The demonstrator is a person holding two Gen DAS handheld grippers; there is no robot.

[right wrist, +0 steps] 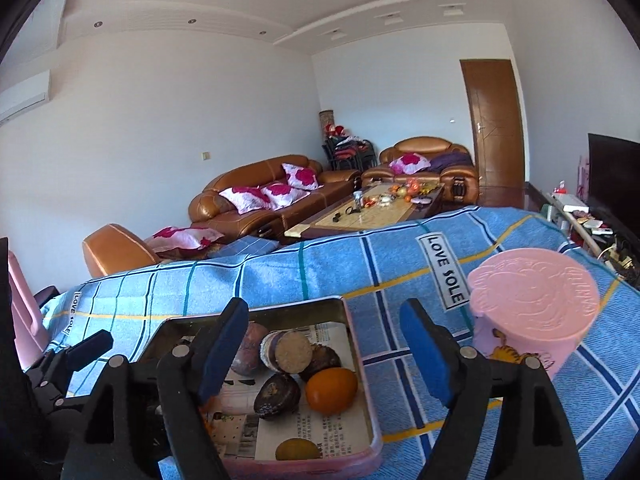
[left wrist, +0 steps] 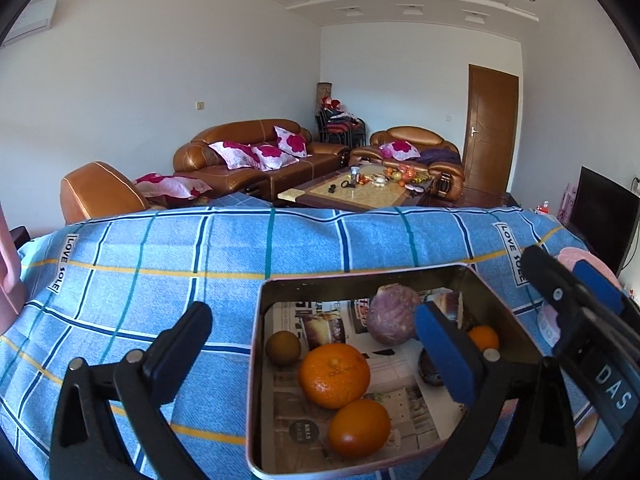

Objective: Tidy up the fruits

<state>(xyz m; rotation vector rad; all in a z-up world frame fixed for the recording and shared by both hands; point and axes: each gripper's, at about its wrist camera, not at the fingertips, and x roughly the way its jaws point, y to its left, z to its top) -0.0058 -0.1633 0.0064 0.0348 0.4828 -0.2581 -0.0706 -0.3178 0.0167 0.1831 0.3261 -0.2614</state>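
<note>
A metal tin (left wrist: pixel 505 308) lined with newspaper sits on the blue checked cloth. In the left wrist view it holds two oranges (left wrist: pixel 334 375) (left wrist: pixel 359 428), a brown kiwi (left wrist: pixel 283 347), a purple round fruit (left wrist: pixel 394 314) and a small orange (left wrist: pixel 483 337). My left gripper (left wrist: pixel 316 348) is open and empty, straddling the tin's left wall. My right gripper (right wrist: pixel 324 344) is open and empty, above the tin's right rim (right wrist: pixel 352 332). In the right wrist view the tin holds an orange (right wrist: pixel 331 390), dark fruits (right wrist: pixel 277 396) and a cut root (right wrist: pixel 291 352).
A pink lidded tub (right wrist: pixel 532 312) stands on the cloth right of the tin. The blue checked cloth (left wrist: pixel 160 264) spreads left and behind. A pink object (left wrist: pixel 10 276) is at the far left. Sofas and a coffee table stand beyond.
</note>
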